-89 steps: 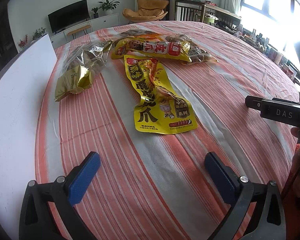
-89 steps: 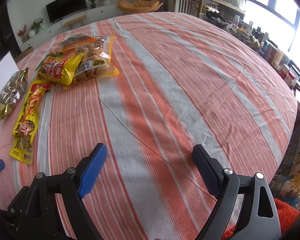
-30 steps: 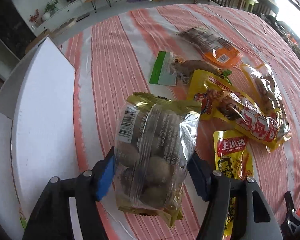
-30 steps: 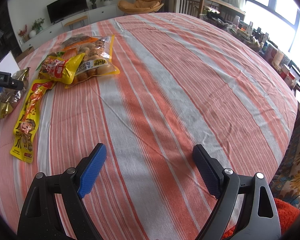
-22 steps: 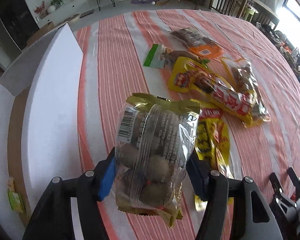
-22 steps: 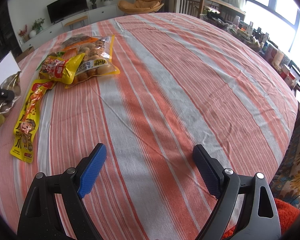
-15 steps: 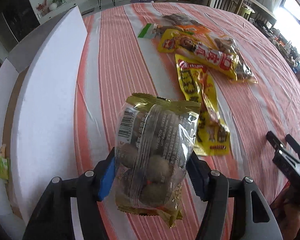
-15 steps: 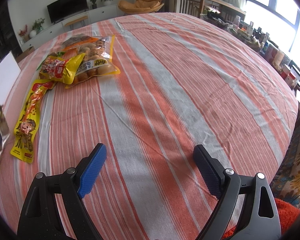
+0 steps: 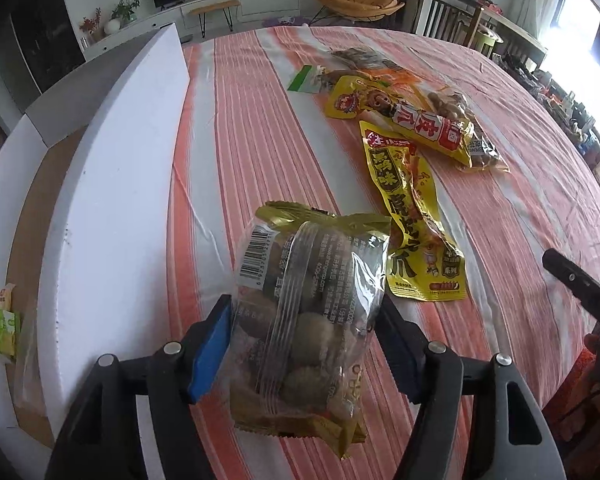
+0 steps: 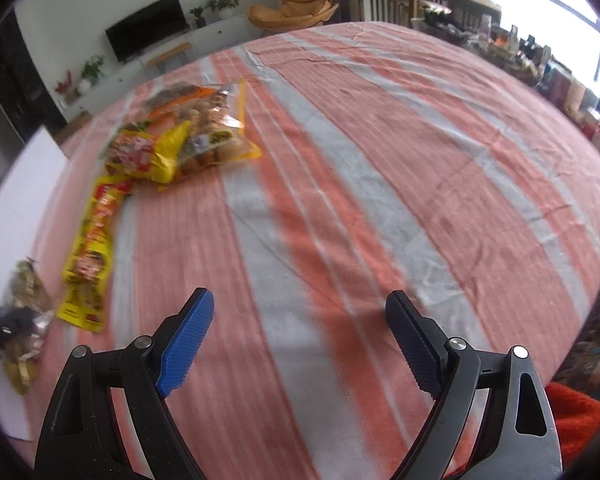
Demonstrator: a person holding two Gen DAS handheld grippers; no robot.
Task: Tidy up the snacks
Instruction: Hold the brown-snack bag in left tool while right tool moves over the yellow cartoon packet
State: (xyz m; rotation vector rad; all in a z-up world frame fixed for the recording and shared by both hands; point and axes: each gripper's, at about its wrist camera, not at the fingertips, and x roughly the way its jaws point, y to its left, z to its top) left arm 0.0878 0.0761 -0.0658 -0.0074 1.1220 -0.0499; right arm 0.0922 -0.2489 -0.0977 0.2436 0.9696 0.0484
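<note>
One gold snack bag [image 9: 304,320] between left gripper [image 9: 300,336] pads, jaws opening, seemingly nearer table edge than before.

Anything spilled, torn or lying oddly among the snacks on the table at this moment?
Nothing spilled or torn. The remaining packets lie in a loose overlapping heap: the red-and-yellow packet rests across the clear peanut bag, and the long yellow packet is creased. The left gripper, jaws opening, has the chestnut bag between its pads beside the white box.

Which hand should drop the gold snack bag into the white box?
Left. Its tongs, opening now, have the gold snack bag between them beside the white box; the right tongs are empty over bare cloth.
</note>
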